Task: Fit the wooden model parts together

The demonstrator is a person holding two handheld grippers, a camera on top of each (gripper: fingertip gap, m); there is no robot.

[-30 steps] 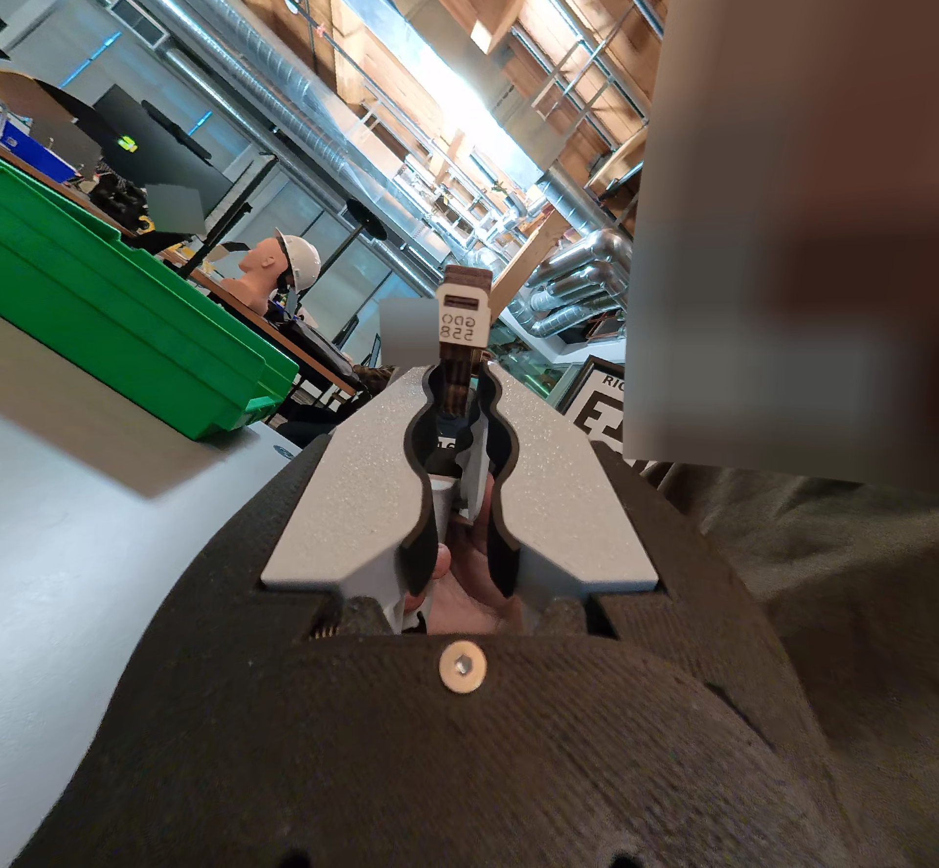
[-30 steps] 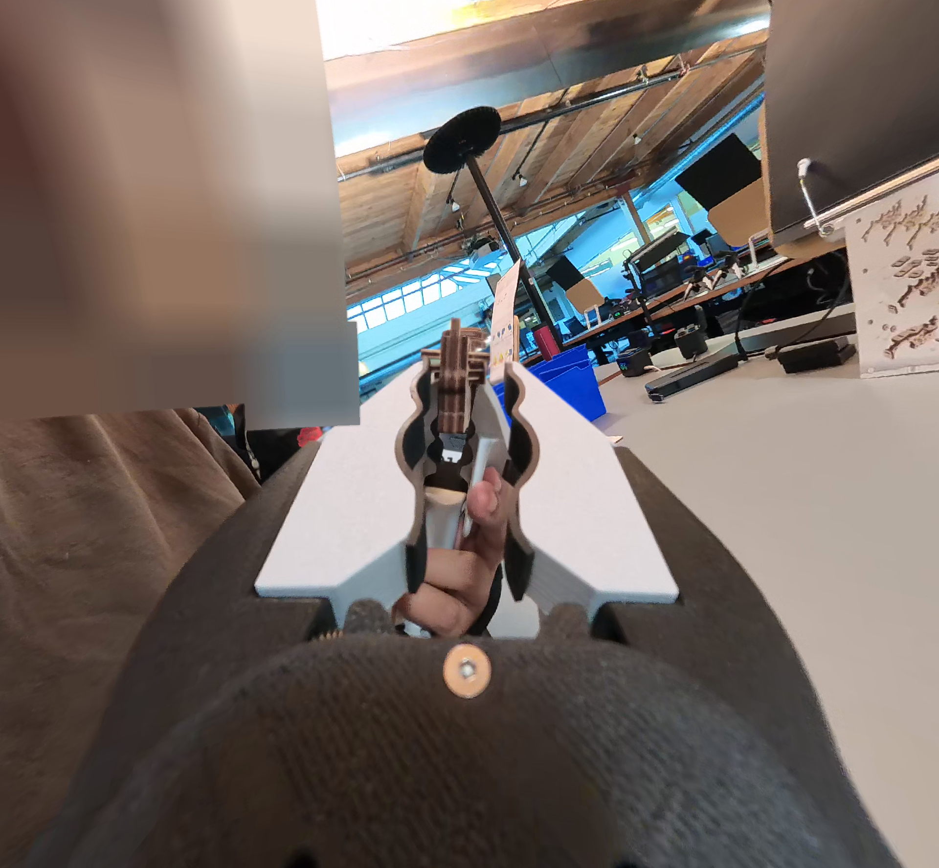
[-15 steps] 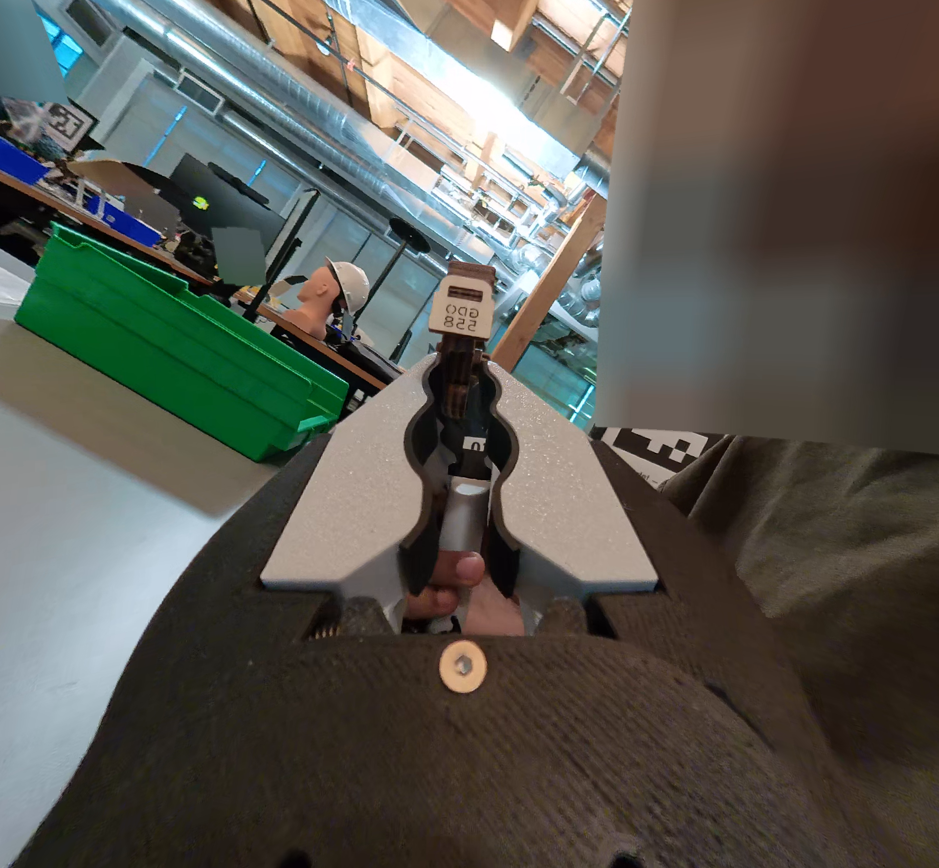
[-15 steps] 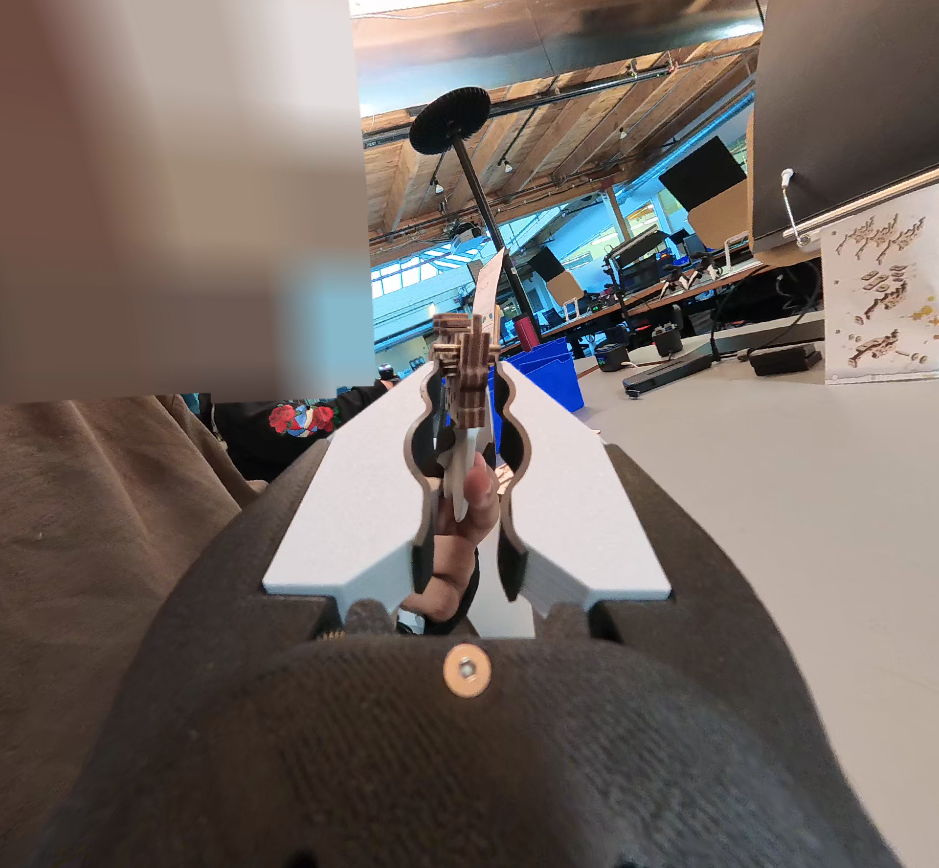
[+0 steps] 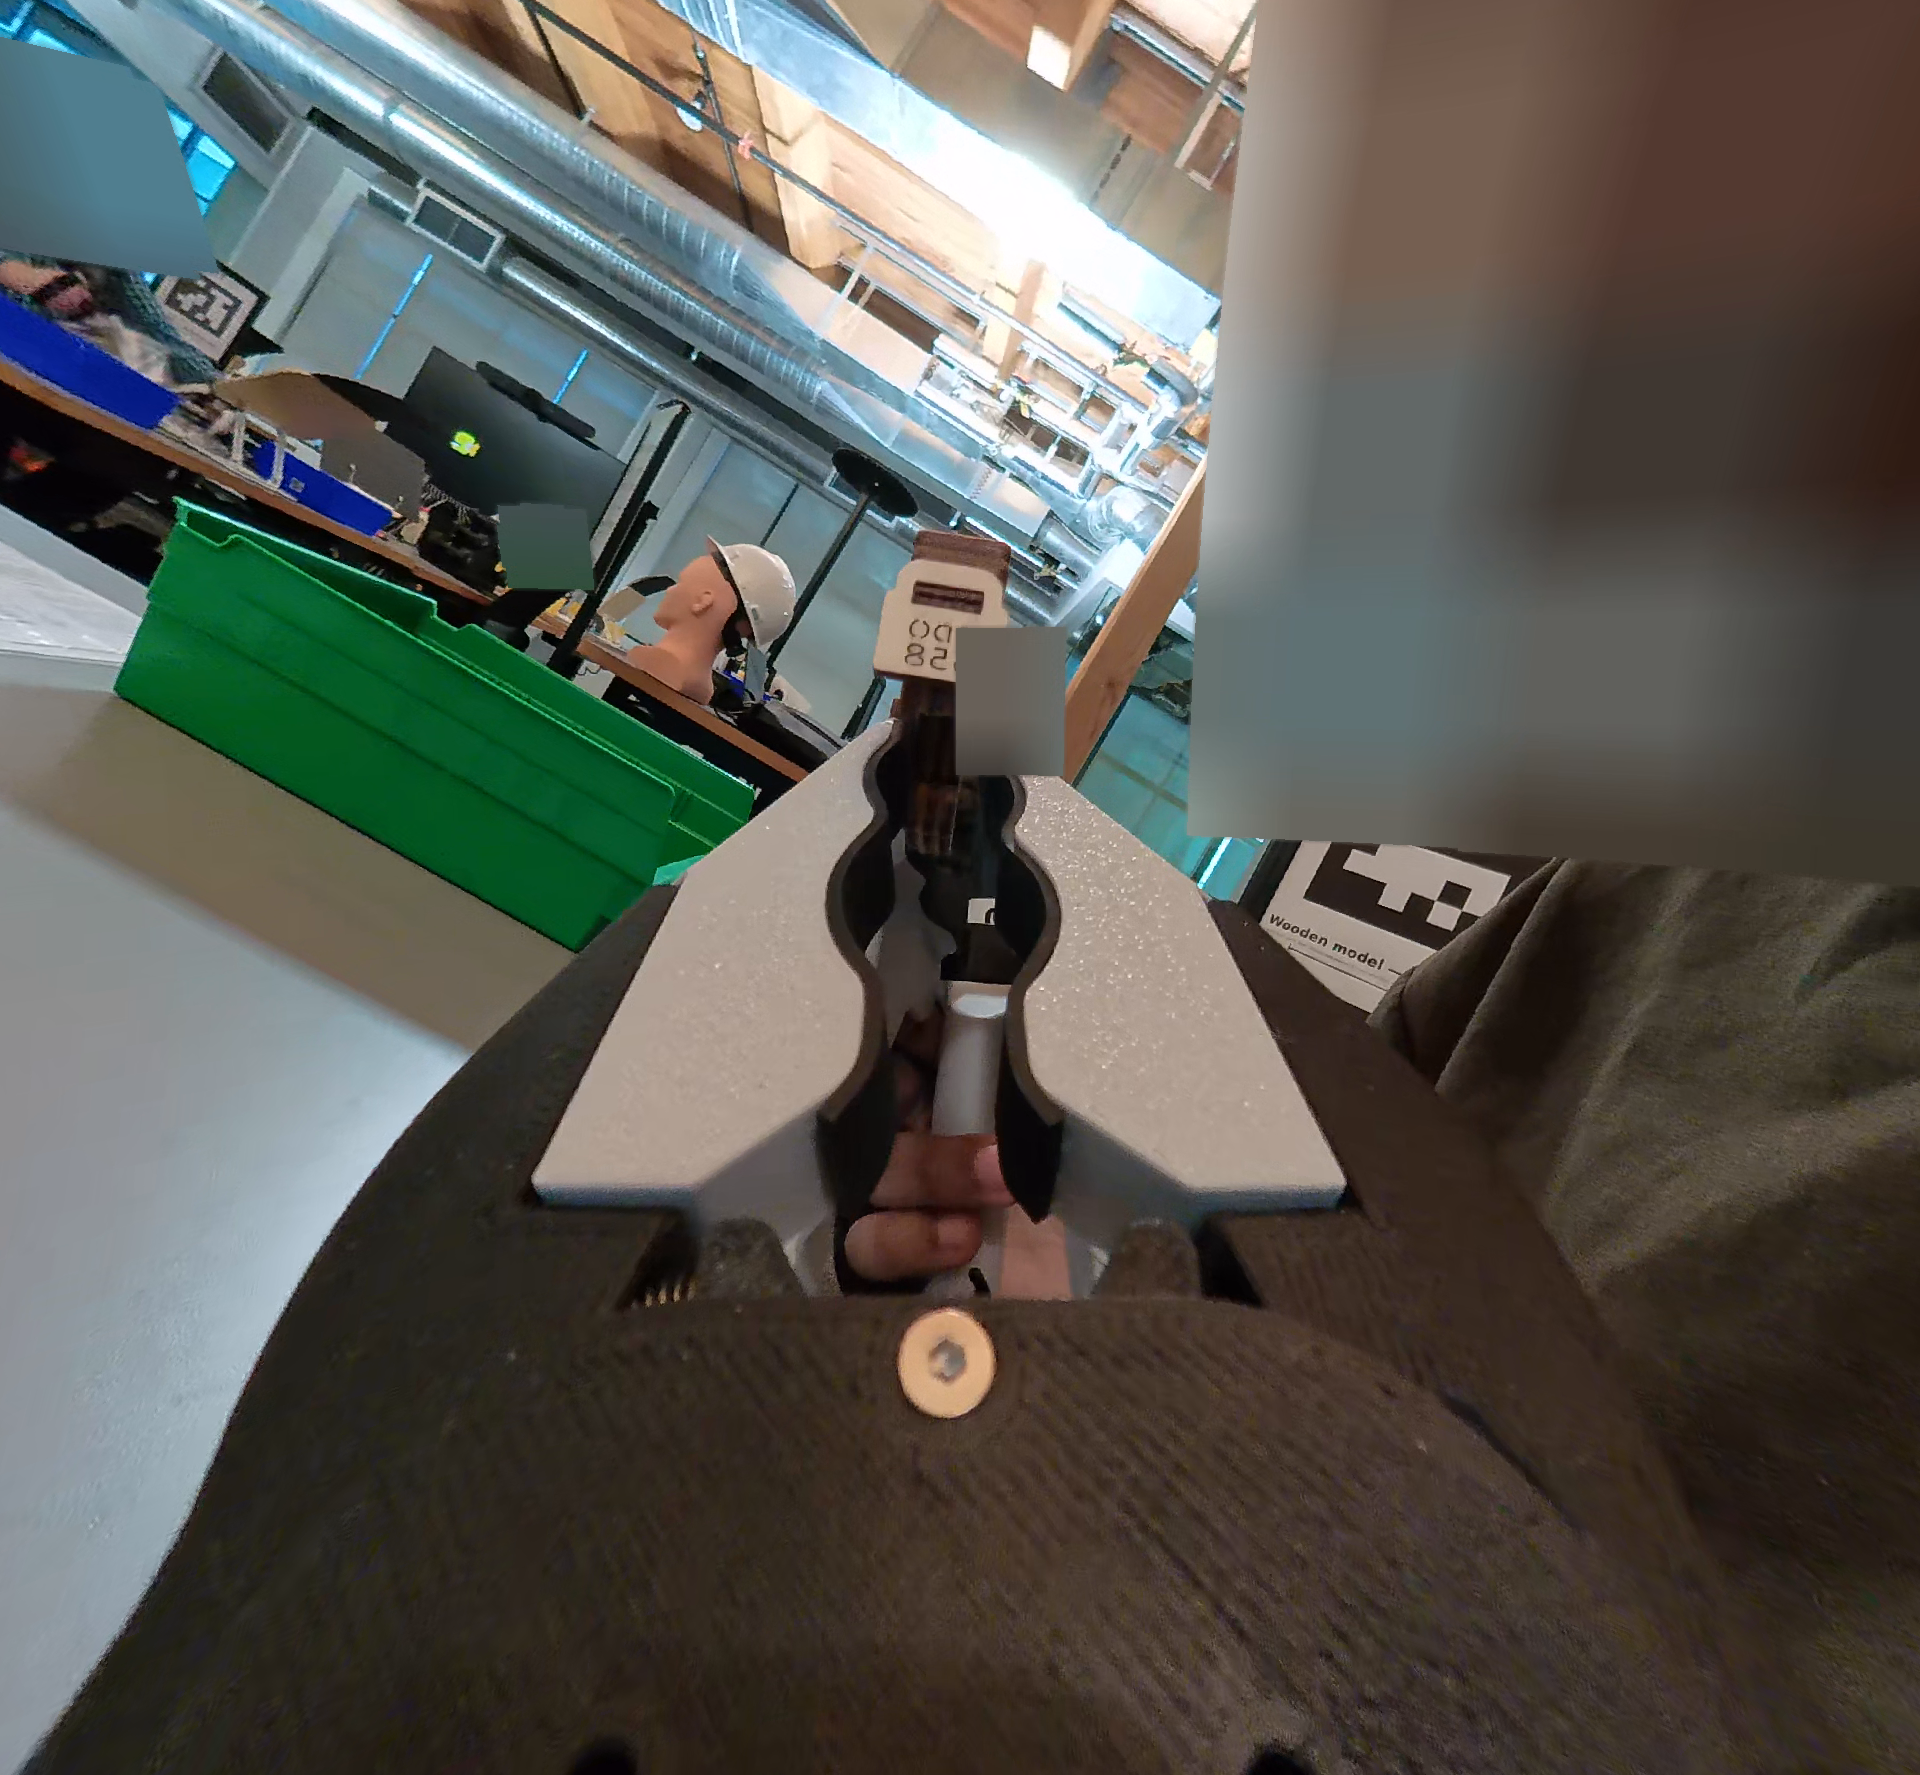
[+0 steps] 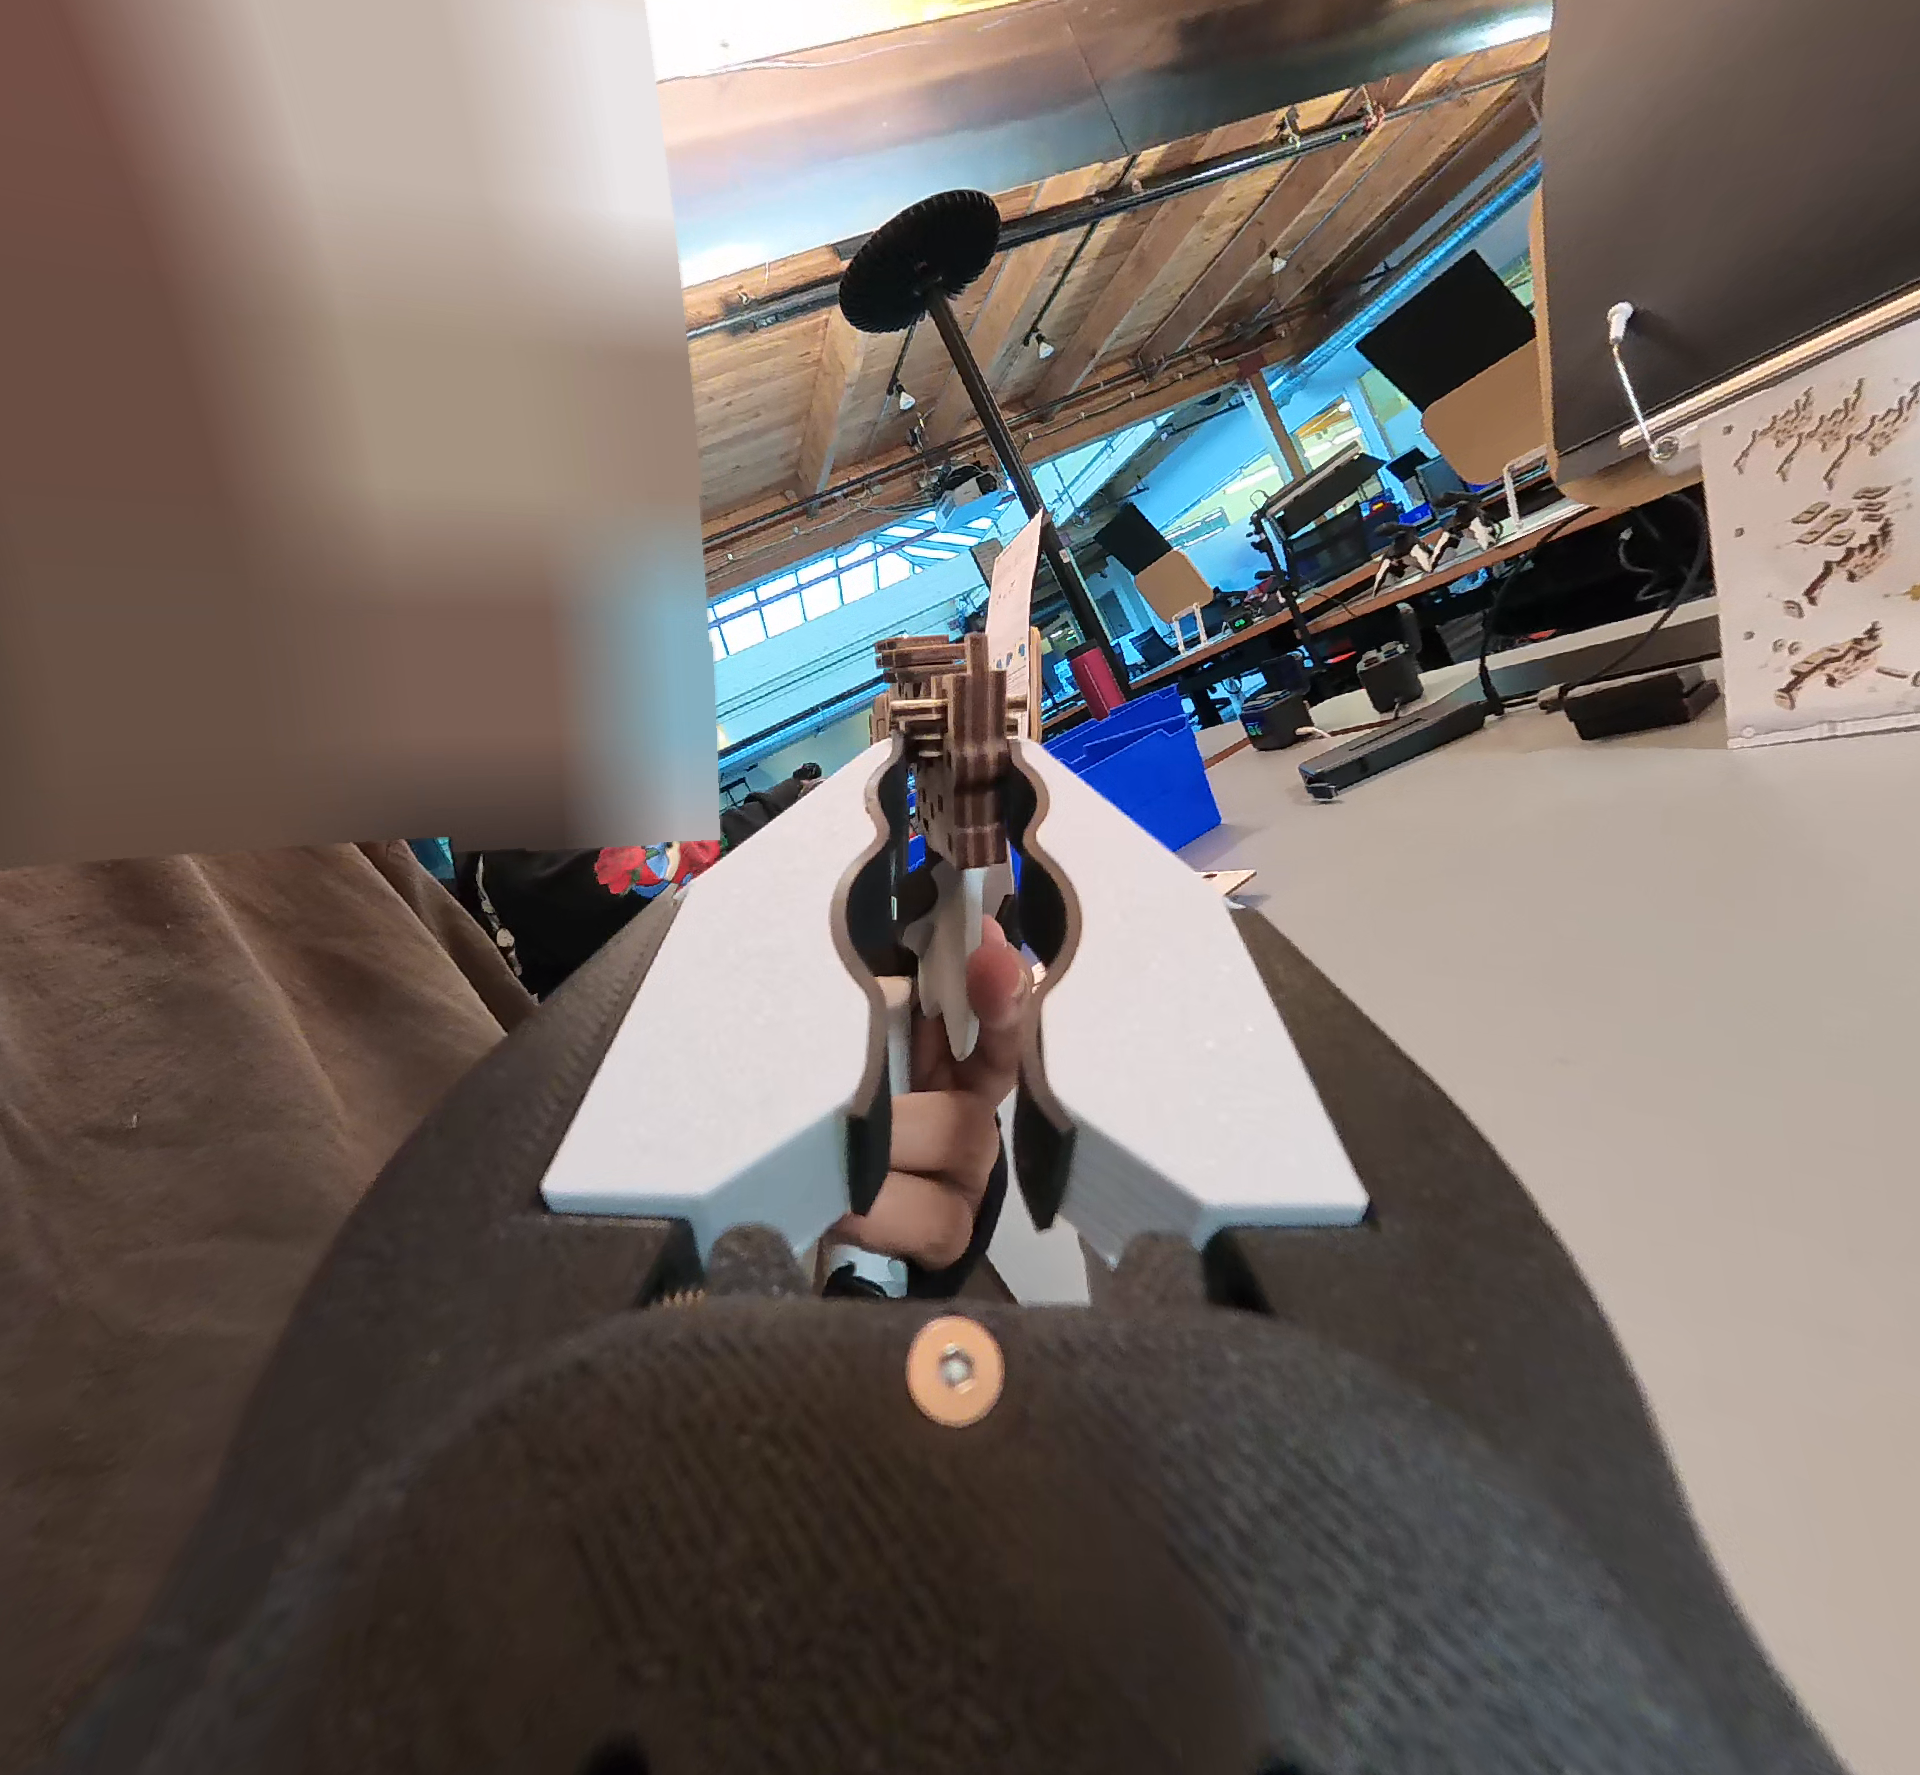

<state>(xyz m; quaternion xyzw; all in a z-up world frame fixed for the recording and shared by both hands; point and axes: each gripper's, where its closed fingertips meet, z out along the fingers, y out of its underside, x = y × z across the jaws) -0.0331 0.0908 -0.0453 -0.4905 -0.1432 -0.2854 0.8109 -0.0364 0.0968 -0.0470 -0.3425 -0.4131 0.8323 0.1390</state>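
Note:
In the left wrist view my left gripper [image 5: 951, 769] is shut on a thin dark wooden part [image 5: 928, 790] with a pale tag [image 5: 935, 629] on its top end. In the right wrist view my right gripper [image 6: 961, 759] is shut on a small layered wooden assembly [image 6: 961, 738], and a pale card [image 6: 1013, 603] stands just behind it. The two grippers face each other, both lifted off the table. Through each gap I see the other gripper's pale finger and a person's hand [image 6: 987, 982]. I cannot tell whether the two wooden pieces are joined.
A green bin [image 5: 416, 738] stands on the grey table [image 5: 208, 1050] to the left. A marker sheet [image 5: 1382, 904] stands beside the person's olive sleeve. To the right are a blue bin [image 6: 1132, 769], a parts sheet [image 6: 1818, 582] and black power bricks [image 6: 1642, 702]. Only a small space, under 4 cm, lies between the two pairs of fingers.
Both grippers have stayed shut on their wooden pieces while turning. The left view has swung so the green bin sits farther off. More of the wooden assembly shows at the right gripper's tips.

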